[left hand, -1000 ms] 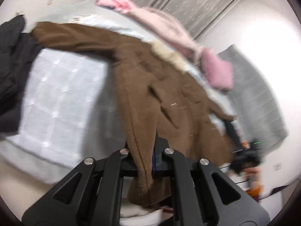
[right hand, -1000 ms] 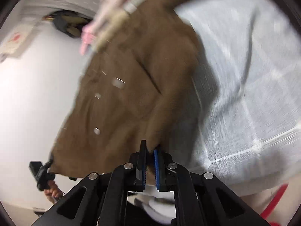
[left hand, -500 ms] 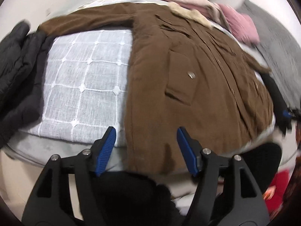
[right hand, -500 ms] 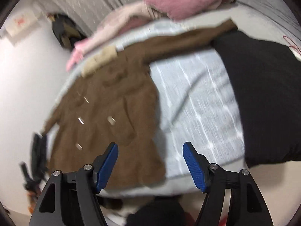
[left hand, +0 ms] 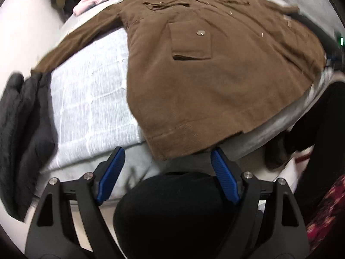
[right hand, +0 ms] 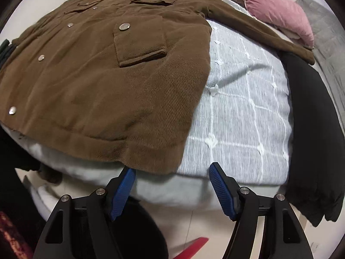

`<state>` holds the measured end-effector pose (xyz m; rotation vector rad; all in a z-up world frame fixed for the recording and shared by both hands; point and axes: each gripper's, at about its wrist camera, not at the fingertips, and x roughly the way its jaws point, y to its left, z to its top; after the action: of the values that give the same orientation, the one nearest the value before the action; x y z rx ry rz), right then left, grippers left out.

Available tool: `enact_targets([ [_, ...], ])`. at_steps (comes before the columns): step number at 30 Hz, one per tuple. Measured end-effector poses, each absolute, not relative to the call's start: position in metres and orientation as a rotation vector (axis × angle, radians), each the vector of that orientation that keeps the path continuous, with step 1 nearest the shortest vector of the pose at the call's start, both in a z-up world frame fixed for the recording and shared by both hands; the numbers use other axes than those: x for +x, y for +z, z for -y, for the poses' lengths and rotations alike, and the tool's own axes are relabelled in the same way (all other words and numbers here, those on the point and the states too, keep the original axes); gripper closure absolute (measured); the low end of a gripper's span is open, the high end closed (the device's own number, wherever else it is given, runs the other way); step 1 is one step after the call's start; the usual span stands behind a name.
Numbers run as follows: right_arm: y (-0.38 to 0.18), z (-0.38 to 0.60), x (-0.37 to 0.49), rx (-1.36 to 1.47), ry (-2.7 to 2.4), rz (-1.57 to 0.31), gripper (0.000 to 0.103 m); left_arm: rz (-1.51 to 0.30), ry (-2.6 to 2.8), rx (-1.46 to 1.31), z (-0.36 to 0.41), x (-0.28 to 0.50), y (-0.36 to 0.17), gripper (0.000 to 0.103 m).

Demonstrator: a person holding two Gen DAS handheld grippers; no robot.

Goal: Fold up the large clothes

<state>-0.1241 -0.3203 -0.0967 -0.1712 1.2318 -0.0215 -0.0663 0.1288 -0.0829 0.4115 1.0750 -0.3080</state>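
Once clamped on coat [left hand: 215, 82], both tools [left hand: 167, 172] [right hand: 172, 183] now agape.

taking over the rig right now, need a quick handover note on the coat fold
Left hand-held gripper: open, empty, just off the hem.
Right hand-held gripper: open, empty, at the hem corner.
Brown coat: spread flat, front up, on the checked blanket, one sleeve stretched toward the black garment.
Done: coat laid out.
Left: every fold, sleeves probably first.
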Motion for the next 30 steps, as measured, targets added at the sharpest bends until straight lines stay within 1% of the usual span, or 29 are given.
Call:
enact_targets([
  [3, -0.078, 0.325, -0.117, -0.021, 0.03, -1.148, 0.035, -1.062, -0.303, 0.446, -0.123, -0.062, -0.083, 0.023],
  [6, -0.059, 0.333, -0.103, 0.156, 0.049, -1.048, 0.035, -1.048, -0.308, 0.357, -0.128, -0.047, -0.076, 0.028],
  [7, -0.057, 0.335, -0.099, 0.184, 0.042, -1.028, 0.035, -1.059, -0.311, 0.314, -0.13, -0.04, -0.075, 0.035],
  [8, -0.057, 0.337, -0.094, 0.2, 0.031, -1.02, 0.035, -1.066, -0.319, 0.259, -0.132, -0.032, -0.073, 0.045],
  [9, -0.058, 0.337, -0.089, 0.209, 0.021, -1.019, 0.035, -1.063, -0.324, 0.217, -0.133, -0.026, -0.071, 0.049],
  [11, -0.063, 0.341, -0.077, 0.26, 0.003, -1.025, 0.035, -1.048, -0.305, 0.153, -0.132, -0.012, -0.066, 0.06],
  [15, -0.077, 0.344, -0.056, 0.344, -0.015, -1.044, 0.035, -1.014, -0.221, 0.025, -0.129, 0.015, -0.062, 0.065],
  [19, -0.082, 0.343, -0.054, 0.359, -0.02, -1.099, 0.034, -1.028, -0.173, -0.018, -0.128, 0.03, -0.069, 0.069],
  [24, -0.093, 0.329, -0.075, 0.279, 0.013, -1.262, 0.034, -1.043, -0.151, -0.085, -0.135, 0.039, -0.073, 0.075],
  [27, -0.103, 0.319, -0.078, 0.181, 0.006, -1.286, 0.034, -1.051, -0.143, -0.114, -0.137, 0.042, -0.076, 0.079],
  [30, -0.104, 0.321, -0.07, 0.195, 0.003, -1.274, 0.034, -1.032, -0.137, -0.108, -0.137, 0.037, -0.071, 0.083],
])
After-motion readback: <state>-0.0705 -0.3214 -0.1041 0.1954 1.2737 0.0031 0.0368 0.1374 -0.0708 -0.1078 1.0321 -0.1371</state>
